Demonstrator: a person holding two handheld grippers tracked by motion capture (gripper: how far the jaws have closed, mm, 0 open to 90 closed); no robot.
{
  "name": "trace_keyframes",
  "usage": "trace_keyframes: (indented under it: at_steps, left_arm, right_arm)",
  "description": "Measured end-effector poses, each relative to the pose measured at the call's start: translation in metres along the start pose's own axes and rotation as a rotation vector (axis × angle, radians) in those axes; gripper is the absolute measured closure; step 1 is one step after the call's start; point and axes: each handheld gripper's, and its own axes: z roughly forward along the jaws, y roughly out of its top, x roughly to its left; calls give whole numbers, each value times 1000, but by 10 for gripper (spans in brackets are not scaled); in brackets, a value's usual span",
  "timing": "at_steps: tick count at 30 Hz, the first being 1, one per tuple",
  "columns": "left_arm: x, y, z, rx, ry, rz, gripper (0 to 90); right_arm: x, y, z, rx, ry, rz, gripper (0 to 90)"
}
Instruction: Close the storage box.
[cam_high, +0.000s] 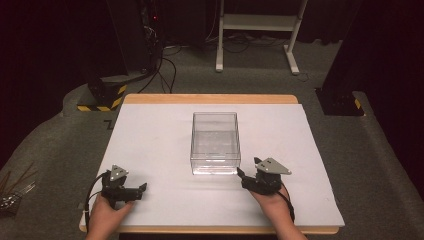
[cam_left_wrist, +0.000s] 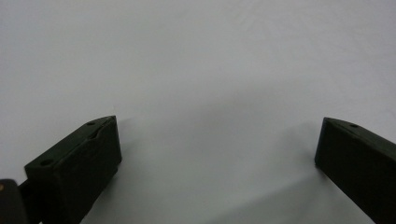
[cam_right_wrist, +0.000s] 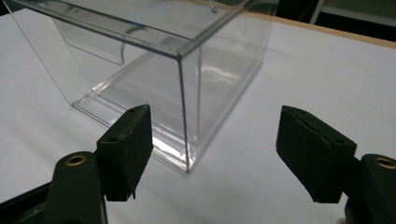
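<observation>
Approach step: right gripper jaws apart beside clear box near corner, left gripper jaws apart over table; next likely closing in on box wall.

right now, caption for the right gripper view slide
Open right gripper faces the near corner of a clear plastic box on the white table.

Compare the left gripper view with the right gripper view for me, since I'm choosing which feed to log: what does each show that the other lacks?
Left gripper view alone: the left gripper, jaws wide apart over bare white table surface. Right gripper view alone: the clear plastic box close ahead, its near corner between the right gripper jaws, plus the table's wooden edge. Shared: open black jaws and the white surface.
</observation>
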Motion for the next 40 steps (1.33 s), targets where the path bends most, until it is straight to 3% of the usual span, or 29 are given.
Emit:
trace_keyframes:
  at_steps: [14,20,29,40]
  left_arm:
    - [0,0,0,-2,1,0,5]
    - [0,0,0,0,1,1,5]
    - [0,0,0,0,0,2,6]
    - [0,0,0,0,0,2,6]
  right_arm:
    - [-38,-40,-22,75,-92,31,280]
    - [-48,-53,-27,100,-126,26,280]
    - [-48,-57,-26,109,-123,5,290]
    - [-50,-57,-24,128,-102,25,280]
